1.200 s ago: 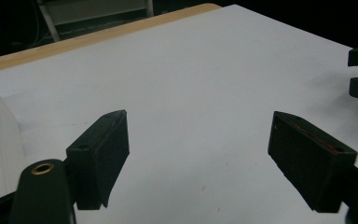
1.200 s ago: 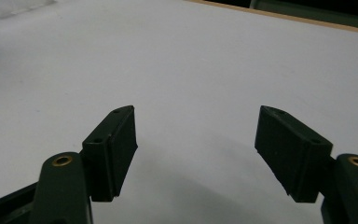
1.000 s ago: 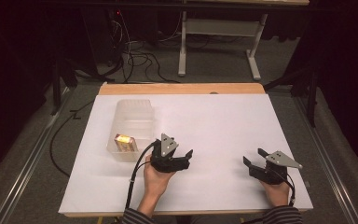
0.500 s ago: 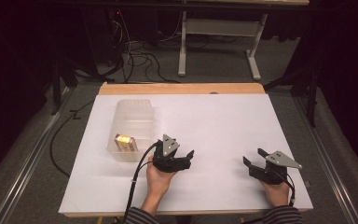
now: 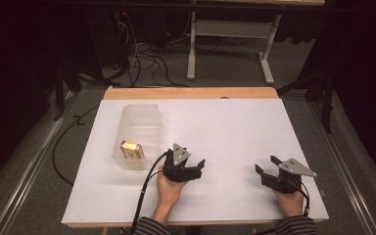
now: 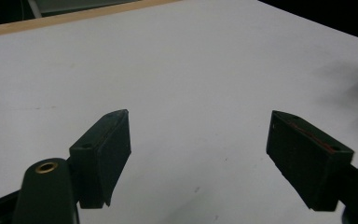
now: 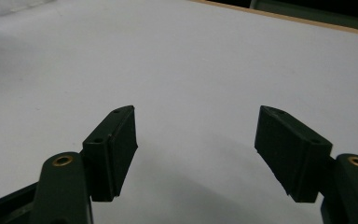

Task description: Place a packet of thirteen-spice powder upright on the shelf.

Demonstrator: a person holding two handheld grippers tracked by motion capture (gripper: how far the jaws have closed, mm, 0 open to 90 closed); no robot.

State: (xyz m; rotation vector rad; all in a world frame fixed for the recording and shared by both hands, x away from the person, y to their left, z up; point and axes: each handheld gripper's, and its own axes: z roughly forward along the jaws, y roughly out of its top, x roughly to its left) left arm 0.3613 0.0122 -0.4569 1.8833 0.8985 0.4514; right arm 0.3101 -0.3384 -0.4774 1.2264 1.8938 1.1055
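Between the jaws of your left gripper there is nothing but bare white tabletop; they stand apart, released, though they have just been closing a little. Your right gripper is likewise released, its jaws spread wide over the same white surface with nothing between them.

Off to the left of your left gripper's jaws, and a little farther from you, sits the clear plastic container, near but not touching. It is a translucent, ribbed, rectangular bin, and its long axis runs away from you, toward the wooden far edge of the tabletop. Inside its near end lies a small yellow-brown packet, angled slightly across the bin, its shiny top catching the light; its markings are too small to read.

Your two grippers rest well apart, both near the front edge, your left hand beneath its gripper.
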